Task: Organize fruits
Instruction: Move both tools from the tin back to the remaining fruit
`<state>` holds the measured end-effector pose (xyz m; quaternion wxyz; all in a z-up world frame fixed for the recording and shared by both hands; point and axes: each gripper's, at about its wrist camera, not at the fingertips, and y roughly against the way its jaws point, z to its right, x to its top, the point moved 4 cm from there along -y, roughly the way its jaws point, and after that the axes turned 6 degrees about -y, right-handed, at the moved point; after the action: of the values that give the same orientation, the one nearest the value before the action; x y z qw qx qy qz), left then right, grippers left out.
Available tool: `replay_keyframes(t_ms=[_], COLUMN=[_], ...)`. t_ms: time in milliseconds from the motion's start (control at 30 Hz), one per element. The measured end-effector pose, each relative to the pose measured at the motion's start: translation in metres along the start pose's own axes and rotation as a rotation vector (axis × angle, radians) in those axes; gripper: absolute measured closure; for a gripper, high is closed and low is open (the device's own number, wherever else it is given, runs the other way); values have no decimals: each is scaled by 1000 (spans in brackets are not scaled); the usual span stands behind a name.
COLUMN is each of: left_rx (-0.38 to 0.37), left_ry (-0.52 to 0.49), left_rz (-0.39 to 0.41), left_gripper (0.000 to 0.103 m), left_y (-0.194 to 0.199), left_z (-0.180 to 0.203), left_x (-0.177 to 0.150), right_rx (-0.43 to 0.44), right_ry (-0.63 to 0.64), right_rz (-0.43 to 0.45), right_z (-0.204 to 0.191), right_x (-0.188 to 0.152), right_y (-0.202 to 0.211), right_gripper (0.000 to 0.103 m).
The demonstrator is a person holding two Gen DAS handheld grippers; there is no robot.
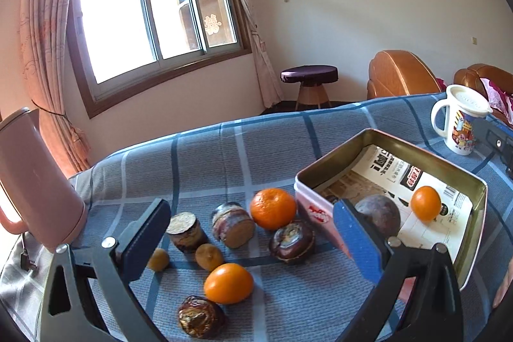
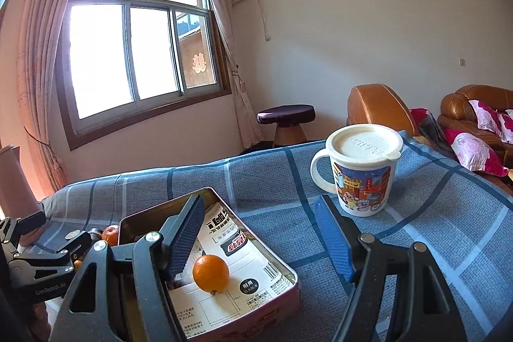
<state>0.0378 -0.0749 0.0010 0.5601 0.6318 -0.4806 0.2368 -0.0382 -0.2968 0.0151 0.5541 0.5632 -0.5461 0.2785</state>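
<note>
A metal tin (image 1: 471, 233) lined with printed paper holds a small orange (image 1: 425, 203) and a dark purple fruit (image 1: 378, 213). On the blue checked cloth lie a mandarin (image 1: 273, 208), a smooth orange (image 1: 228, 282), dark brown fruits (image 1: 291, 241) (image 1: 200, 320), two cut brownish pieces (image 1: 186, 231) (image 1: 233, 224) and small tan fruits (image 1: 209, 257). My left gripper (image 1: 253, 233) is open and empty above these loose fruits. My right gripper (image 2: 259, 241) is open and empty over the tin (image 2: 288, 265), near its orange (image 2: 211, 272).
A pink kettle (image 1: 35, 181) stands at the left table edge. A lidded cartoon mug (image 2: 364, 169) stands to the right of the tin. Beyond the table are a stool (image 1: 309, 79), brown sofas (image 2: 381, 108) and a window.
</note>
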Motion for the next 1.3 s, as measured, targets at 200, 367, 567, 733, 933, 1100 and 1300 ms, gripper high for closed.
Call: replay_keyframes(t_ms=[200, 367, 567, 733, 933, 1100, 1300], left_rx=[41, 59, 81, 99, 119, 134, 154], left_ry=[46, 97, 119, 137, 150, 158, 154], left_rz=[-39, -64, -80, -86, -99, -107, -113], left_gripper=[0, 0, 0, 0, 0, 0, 0], left_y=[-4, -8, -9, -10, -12, -14, -17], left_z=[-35, -61, -83, -100, -118, -129, -139], left_x=[-18, -28, -37, -43, -50, -54, -57], right_rx=[16, 24, 75, 115, 164, 191, 222], right_ry=[0, 39, 18, 68, 86, 91, 107], right_rz=[-42, -52, -106, -112, -141, -167, -211], right_z=[-19, -43, -75, -112, -143, -160, -176], right_x=[-8, -17, -31, -40, -49, -56, -65], right_y=[-2, 2, -1, 0, -2, -4, -5], right_gripper=[31, 31, 31, 31, 30, 31, 31])
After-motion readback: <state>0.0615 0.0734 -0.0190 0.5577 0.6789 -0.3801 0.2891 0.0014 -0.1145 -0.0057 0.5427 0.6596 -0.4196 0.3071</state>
